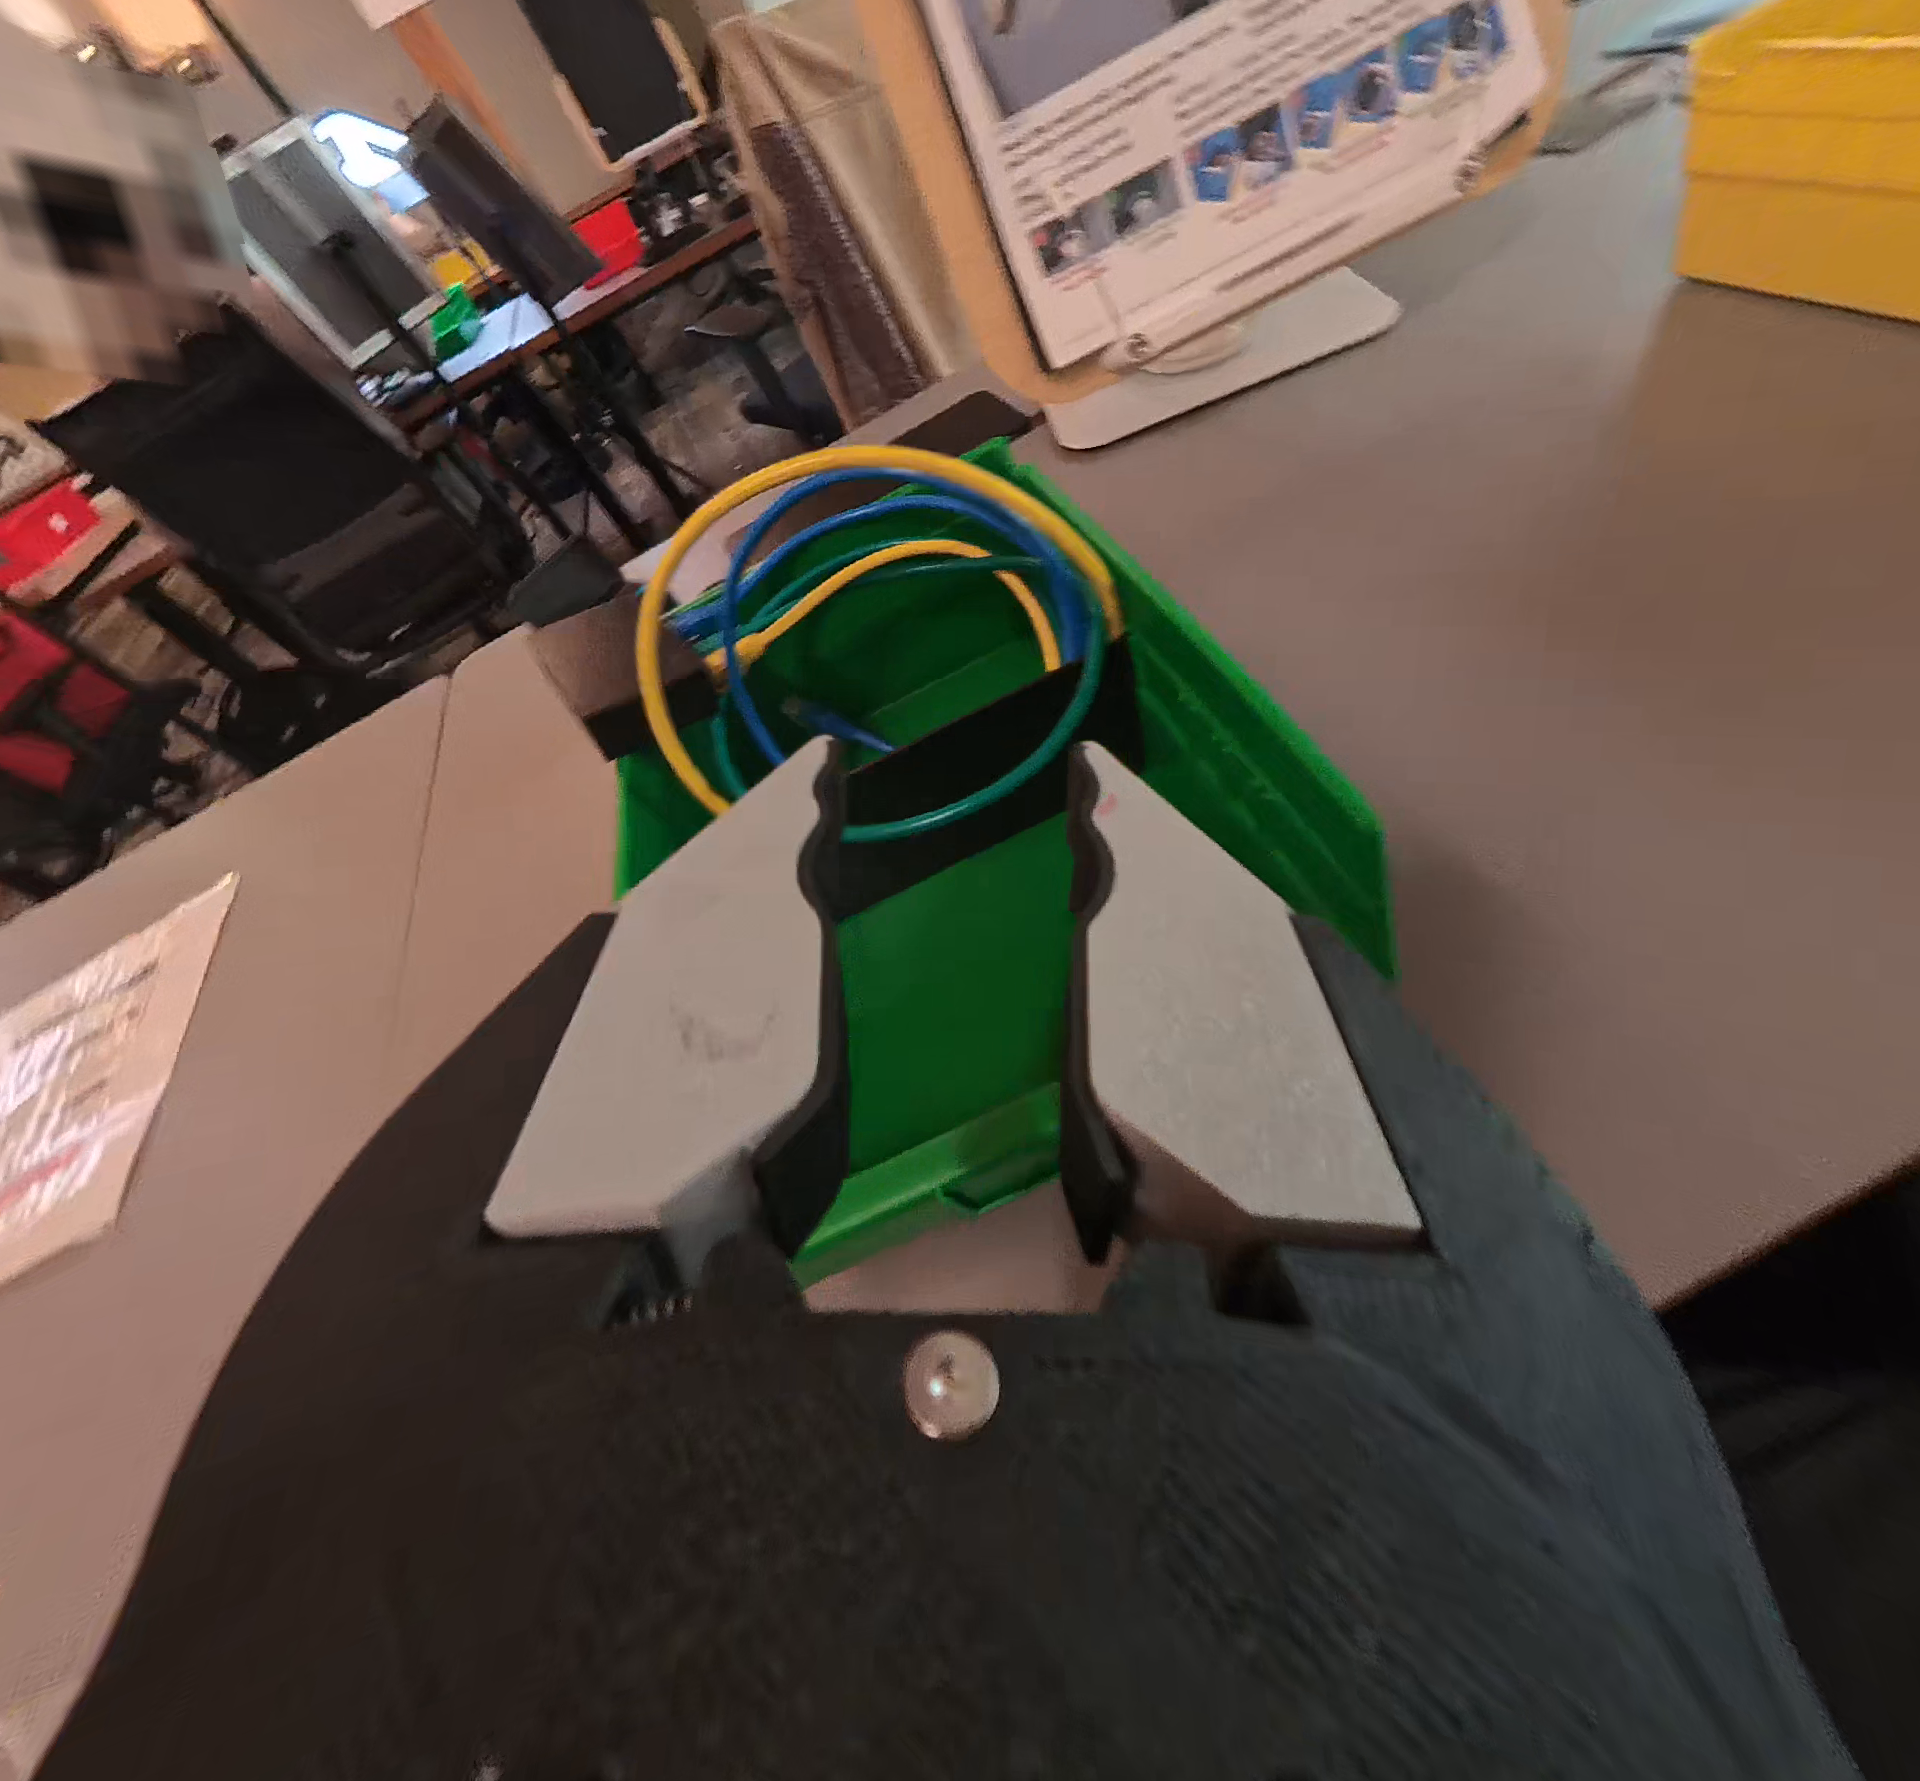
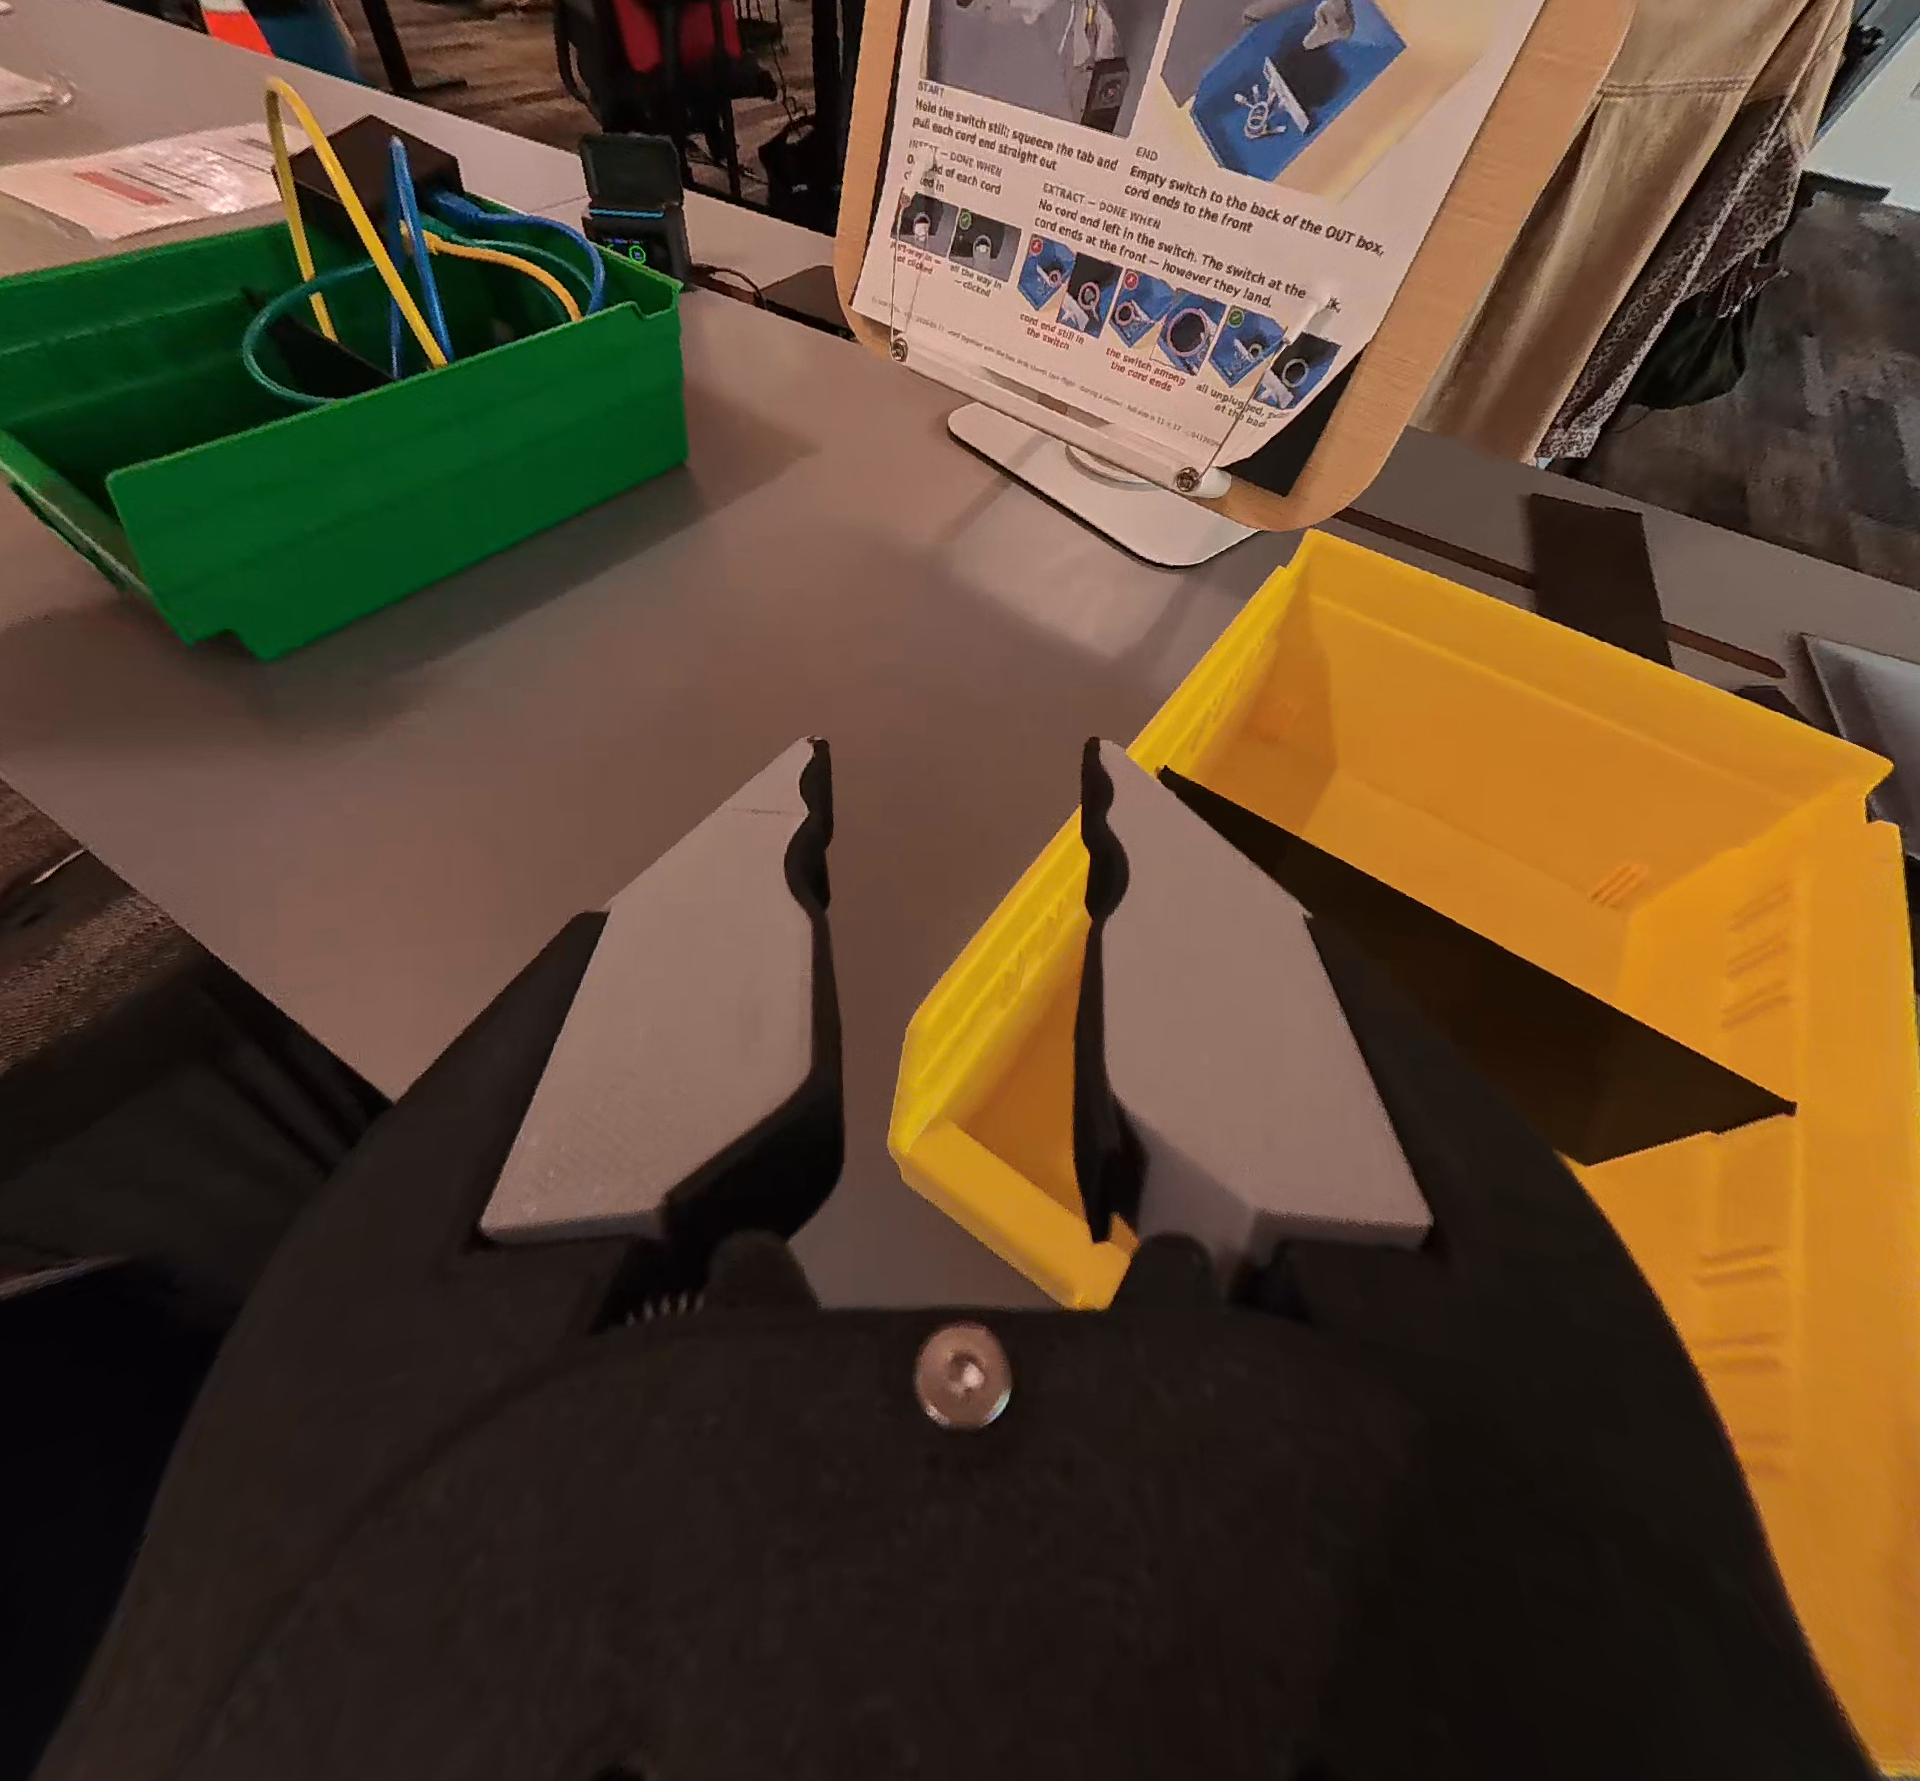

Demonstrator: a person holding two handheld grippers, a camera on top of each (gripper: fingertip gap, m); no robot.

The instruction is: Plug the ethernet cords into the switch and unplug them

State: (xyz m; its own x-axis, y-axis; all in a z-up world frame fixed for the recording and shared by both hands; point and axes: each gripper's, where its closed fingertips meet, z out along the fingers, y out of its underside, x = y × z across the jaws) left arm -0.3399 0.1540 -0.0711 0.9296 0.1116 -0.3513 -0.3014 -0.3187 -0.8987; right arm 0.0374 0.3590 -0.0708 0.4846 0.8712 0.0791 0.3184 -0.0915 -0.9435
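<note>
A green bin [image 1: 1278, 796] holds a black switch [image 1: 613, 661] at its far left, with a yellow cord [image 1: 655, 671], a blue cord [image 1: 743, 609] and a green cord [image 1: 997, 796] looping up from it. My left gripper [image 1: 951, 760] is open and empty, just above the bin's near end, before a black divider [image 1: 956, 775]. In the right wrist view the green bin [image 2: 416, 505] with the switch [image 2: 358, 162] sits far left. My right gripper [image 2: 951, 760] is open and empty over the table beside a yellow bin [image 2: 1455, 692].
The yellow bin holds only a black divider [image 2: 1507, 983]. An instruction sheet on a white stand [image 2: 1143, 173] stands at the back between the bins. A small dark device [image 2: 634, 204] sits behind the green bin. A paper [image 1: 83, 1056] lies on the table to the left. About 45 cm separates my left fingertips from my right.
</note>
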